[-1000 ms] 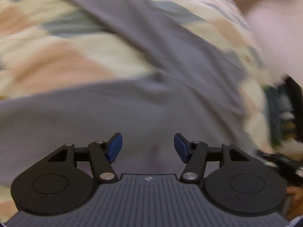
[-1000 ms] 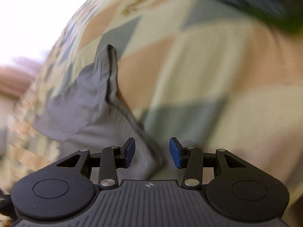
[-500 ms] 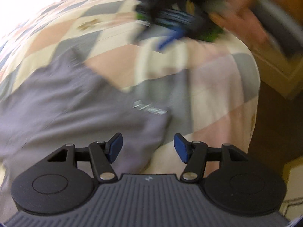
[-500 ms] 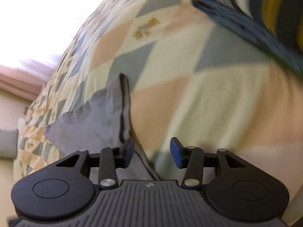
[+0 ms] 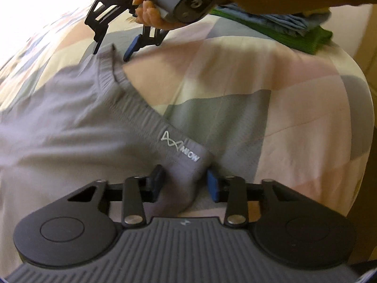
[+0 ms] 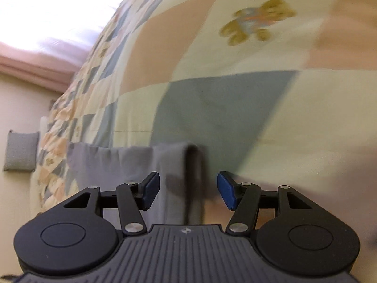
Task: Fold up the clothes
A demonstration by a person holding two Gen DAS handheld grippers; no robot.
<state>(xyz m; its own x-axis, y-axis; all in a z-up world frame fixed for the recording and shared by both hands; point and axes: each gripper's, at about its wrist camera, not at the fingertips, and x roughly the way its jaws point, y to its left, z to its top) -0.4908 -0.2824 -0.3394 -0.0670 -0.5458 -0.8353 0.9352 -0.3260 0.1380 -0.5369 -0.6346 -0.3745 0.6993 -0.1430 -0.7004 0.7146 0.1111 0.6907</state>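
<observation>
A pair of grey shorts (image 5: 70, 127) with a ribbed waistband and a white logo lies on the patchwork quilt (image 5: 259, 89). My left gripper (image 5: 186, 184) is open, and the near corner of the waistband lies between its blue pads without being pinched. My right gripper (image 5: 109, 53) shows at the top of the left wrist view, open, straddling the far corner of the waistband. In the right wrist view that gripper (image 6: 188, 189) is open with the folded grey corner (image 6: 179, 165) between its pads.
A stack of folded clothes, green (image 5: 294, 37) and blue, lies at the quilt's far right. The bed's edge drops off at the right (image 5: 367, 141). A grey cushion (image 6: 21, 151) leans on the wall at the left.
Both grippers have moved to the waistband corners. The left one swung from over the shorts to the near corner; the right one came down over the far corner.
</observation>
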